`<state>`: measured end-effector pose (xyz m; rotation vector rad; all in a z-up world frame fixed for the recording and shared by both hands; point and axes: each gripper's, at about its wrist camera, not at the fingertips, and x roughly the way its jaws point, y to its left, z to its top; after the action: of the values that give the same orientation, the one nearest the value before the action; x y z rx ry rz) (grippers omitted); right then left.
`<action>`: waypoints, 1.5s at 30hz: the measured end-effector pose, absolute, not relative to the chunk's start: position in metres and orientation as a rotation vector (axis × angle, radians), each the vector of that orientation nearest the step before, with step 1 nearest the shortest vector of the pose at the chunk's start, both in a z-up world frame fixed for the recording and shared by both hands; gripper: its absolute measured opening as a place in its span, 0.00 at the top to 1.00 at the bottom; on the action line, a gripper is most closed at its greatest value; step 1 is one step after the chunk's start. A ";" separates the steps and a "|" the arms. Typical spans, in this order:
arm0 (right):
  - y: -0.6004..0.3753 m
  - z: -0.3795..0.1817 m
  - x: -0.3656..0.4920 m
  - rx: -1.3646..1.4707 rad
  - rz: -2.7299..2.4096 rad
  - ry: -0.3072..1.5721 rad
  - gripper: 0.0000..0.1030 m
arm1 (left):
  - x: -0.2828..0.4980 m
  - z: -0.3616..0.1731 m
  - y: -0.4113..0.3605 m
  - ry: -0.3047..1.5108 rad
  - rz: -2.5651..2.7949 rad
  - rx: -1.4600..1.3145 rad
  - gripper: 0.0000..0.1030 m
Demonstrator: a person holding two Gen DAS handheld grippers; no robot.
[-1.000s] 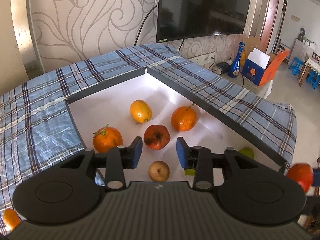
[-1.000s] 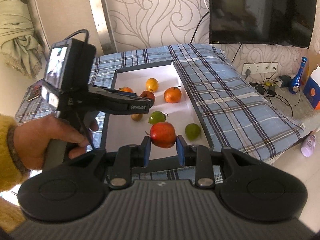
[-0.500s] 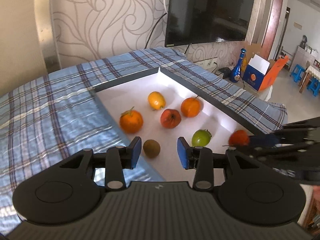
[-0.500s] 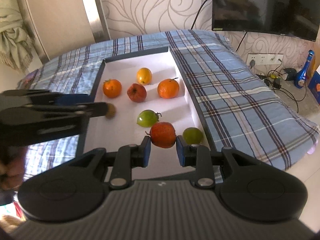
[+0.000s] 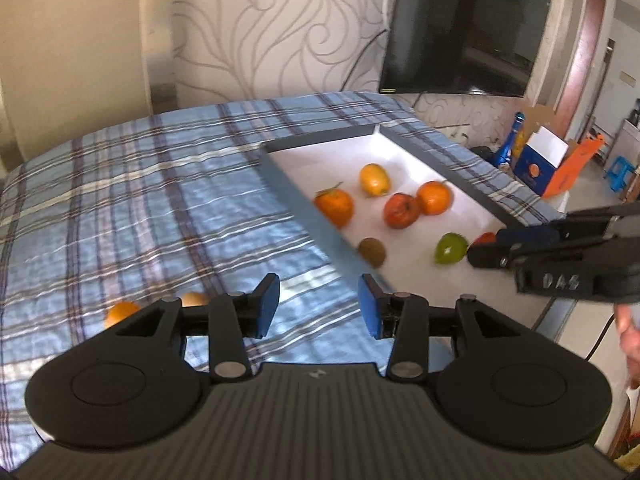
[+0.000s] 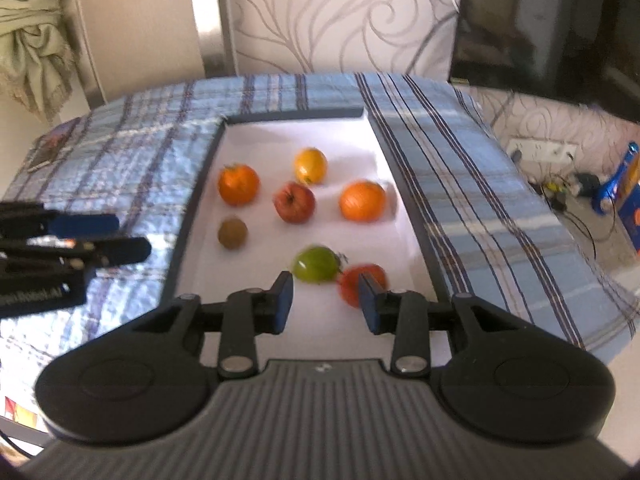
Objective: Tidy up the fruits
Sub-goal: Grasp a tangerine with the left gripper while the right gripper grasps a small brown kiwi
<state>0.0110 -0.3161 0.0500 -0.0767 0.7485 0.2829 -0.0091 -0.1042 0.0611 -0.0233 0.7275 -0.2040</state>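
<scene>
Plaid tablecloth (image 5: 160, 200) carries my white tray (image 6: 384, 148), holding seven fruits including a green fruit (image 6: 315, 264) beside a red fruit (image 6: 352, 284). Two oranges (image 5: 120, 312) lie outside it; my left gripper (image 5: 318, 306) and right gripper (image 6: 325, 302) both gape, empty.

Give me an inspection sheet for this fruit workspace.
Surface: blue plaid cloth covering the table.
Job's things: white tray holding seven fruits, red tomato nearest; two orange fruits on the cloth outside.
Clutter: dark flat item on the far cloth corner.
Grippers: left gripper open, empty; right gripper open, empty.
Cables: wires by wall socket.
Surroundings: TV, blue bottle.
</scene>
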 end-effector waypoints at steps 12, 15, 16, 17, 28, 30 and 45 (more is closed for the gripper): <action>-0.247 0.074 0.010 -0.129 0.496 0.694 0.63 | -0.027 0.052 -0.034 0.733 -0.043 -0.061 0.52; -0.224 0.071 0.013 -0.145 0.547 0.711 0.63 | -0.029 0.048 -0.018 0.741 -0.009 -0.047 0.52; -0.219 0.069 0.015 -0.145 0.558 0.720 0.63 | -0.028 0.046 -0.013 0.743 0.000 -0.044 0.52; -0.213 0.067 0.016 -0.144 0.567 0.731 0.63 | -0.027 0.044 -0.008 0.745 0.008 -0.040 0.52; -0.174 0.044 0.031 -0.151 0.580 0.828 0.63 | 0.003 0.019 0.010 0.760 -0.039 -0.033 0.52; -0.168 0.043 0.031 -0.156 0.583 0.837 0.63 | 0.008 0.014 0.011 0.764 -0.050 -0.038 0.54; -0.122 0.030 0.043 -0.205 0.587 0.851 0.63 | -0.013 0.014 0.036 0.754 -0.045 -0.039 0.65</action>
<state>0.0433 -0.1217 0.0297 -0.2055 0.8512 0.5865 -0.0125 0.0364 0.0139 -0.0394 0.7538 -0.0454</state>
